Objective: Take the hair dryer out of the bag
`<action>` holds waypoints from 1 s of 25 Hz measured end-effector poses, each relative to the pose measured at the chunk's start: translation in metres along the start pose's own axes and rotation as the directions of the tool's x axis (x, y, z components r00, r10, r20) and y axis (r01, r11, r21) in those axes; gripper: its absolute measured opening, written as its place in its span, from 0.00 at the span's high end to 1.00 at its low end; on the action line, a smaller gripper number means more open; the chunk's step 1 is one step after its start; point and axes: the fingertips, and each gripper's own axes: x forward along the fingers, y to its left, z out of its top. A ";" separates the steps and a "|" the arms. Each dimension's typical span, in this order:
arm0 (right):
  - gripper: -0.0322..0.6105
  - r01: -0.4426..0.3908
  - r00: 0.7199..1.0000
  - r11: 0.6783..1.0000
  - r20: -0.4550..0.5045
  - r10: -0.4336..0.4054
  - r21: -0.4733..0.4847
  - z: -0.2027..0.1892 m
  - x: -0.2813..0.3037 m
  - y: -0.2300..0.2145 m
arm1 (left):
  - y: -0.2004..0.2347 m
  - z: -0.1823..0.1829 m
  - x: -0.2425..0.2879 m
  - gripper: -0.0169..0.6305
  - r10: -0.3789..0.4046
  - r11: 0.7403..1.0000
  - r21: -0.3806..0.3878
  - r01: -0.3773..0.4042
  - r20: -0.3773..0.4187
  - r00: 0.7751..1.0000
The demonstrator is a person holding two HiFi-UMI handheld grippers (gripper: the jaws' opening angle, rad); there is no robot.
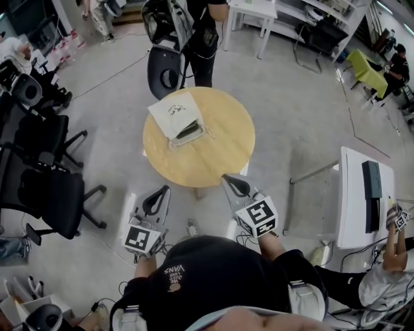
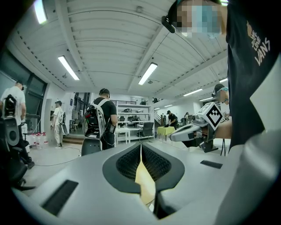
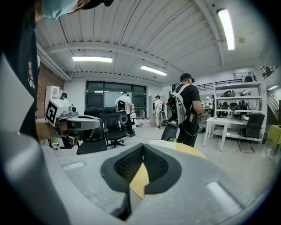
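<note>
A white bag (image 1: 176, 115) lies on the round wooden table (image 1: 220, 152), toward its far left side. At the bag's open mouth a dark thing shows, the hair dryer (image 1: 189, 132). Both grippers hang on the near side, away from the bag. My left gripper (image 1: 165, 189) is shut and empty, short of the table's near edge. My right gripper (image 1: 226, 176) is shut and empty too, its tip just over that edge. In the left gripper view the jaws (image 2: 141, 147) meet with nothing between them. The right gripper view shows the same (image 3: 142, 147), with the table top (image 3: 193, 150) just beyond.
A person with a backpack (image 1: 197, 32) stands behind the table beside a black chair (image 1: 164, 71). Black office chairs (image 1: 48, 191) crowd the left. A white desk (image 1: 356, 200) stands at the right, with another person (image 1: 388, 278) near it. White shelves (image 1: 278, 16) line the back.
</note>
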 end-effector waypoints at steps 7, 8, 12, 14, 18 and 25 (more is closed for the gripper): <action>0.95 0.036 0.999 0.999 0.005 -0.036 0.022 0.008 0.038 -0.004 | 0.042 0.003 0.017 0.96 -0.037 0.999 0.016 0.038 -0.013 0.999; 0.95 0.038 0.999 0.999 0.006 -0.038 0.026 0.009 0.044 -0.003 | 0.048 0.002 0.018 0.96 -0.042 0.999 0.018 0.042 -0.015 0.999; 0.95 0.050 0.999 0.998 0.007 -0.050 0.031 0.014 0.067 0.004 | 0.073 -0.005 0.015 0.96 -0.054 0.999 0.003 0.055 -0.036 0.998; 0.95 0.058 0.998 0.998 0.005 -0.059 0.036 0.014 0.074 0.007 | 0.085 -0.011 0.013 0.96 -0.060 0.998 0.012 0.061 -0.040 0.997; 0.95 0.067 0.998 0.997 -0.008 -0.067 0.039 0.010 0.082 0.009 | 0.102 -0.021 0.013 0.96 -0.044 0.999 -0.008 0.044 -0.031 0.999; 0.95 0.067 0.997 0.997 -0.030 -0.066 0.029 0.010 0.095 -0.005 | 0.112 -0.029 0.025 0.96 -0.043 0.998 -0.037 0.042 -0.037 0.998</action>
